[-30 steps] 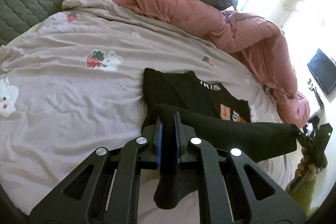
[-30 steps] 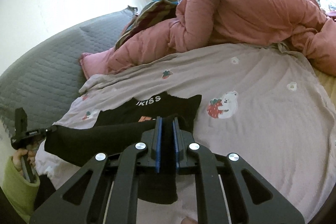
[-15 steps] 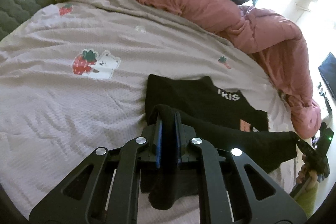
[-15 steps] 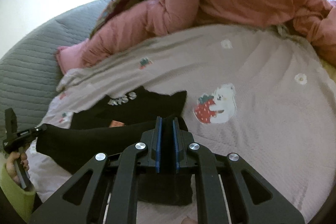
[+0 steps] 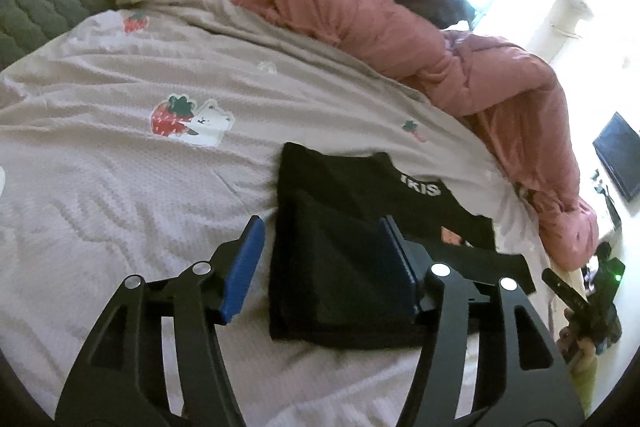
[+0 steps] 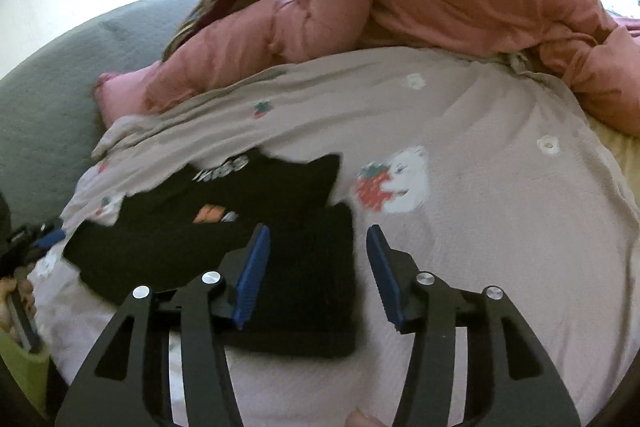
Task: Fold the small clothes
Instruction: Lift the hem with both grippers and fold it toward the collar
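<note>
Left wrist view: black garment [image 5: 344, 267] is laid on the bed sheet [image 5: 120, 187], bottom edge folded up over the printed front, one fold judged done. Left tool [image 5: 320, 263] and right tool [image 6: 316, 263] are opening, nothing pinched; further folds are probably left.

The small black cotton T-shirt [image 5: 344, 251] with white chest lettering and an orange-pink print lies flat on my pale pink strawberry-and-bear bedsheet [image 5: 120, 187], close to the near edge of the bed and well short of the far side. Its lower part is folded up over the body as a doubled dark band across the near side, leaving the lettering and part of the print uncovered beyond the fold. From my right side, the same shirt [image 6: 248, 227] shows one square folded corner nearest me.
</note>
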A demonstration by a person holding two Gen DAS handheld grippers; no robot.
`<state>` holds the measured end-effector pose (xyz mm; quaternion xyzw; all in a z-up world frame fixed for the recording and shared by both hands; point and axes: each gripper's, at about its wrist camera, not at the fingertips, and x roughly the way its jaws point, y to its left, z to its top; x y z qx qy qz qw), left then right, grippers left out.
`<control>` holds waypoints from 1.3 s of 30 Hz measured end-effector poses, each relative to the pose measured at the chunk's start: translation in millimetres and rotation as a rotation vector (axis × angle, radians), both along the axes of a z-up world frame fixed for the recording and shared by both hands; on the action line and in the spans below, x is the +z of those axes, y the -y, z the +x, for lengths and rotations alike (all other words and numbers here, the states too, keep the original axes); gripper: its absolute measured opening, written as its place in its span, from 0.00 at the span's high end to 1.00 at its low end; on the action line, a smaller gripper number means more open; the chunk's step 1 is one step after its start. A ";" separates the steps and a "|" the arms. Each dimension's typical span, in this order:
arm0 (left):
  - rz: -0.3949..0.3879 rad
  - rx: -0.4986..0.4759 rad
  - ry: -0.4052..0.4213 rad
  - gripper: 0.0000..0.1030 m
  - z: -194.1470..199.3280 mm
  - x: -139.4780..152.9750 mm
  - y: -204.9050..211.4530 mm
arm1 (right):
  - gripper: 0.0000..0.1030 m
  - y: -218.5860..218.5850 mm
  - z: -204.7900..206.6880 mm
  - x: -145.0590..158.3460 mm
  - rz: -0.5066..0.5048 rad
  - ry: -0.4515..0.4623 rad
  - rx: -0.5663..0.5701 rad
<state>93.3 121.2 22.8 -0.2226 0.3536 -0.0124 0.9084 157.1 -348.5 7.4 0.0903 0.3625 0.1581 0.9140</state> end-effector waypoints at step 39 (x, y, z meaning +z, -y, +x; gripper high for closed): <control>-0.146 -0.112 -0.128 0.90 47.2 -45.0 25.9 | 0.95 -26.8 48.7 -10.1 0.207 -0.088 0.041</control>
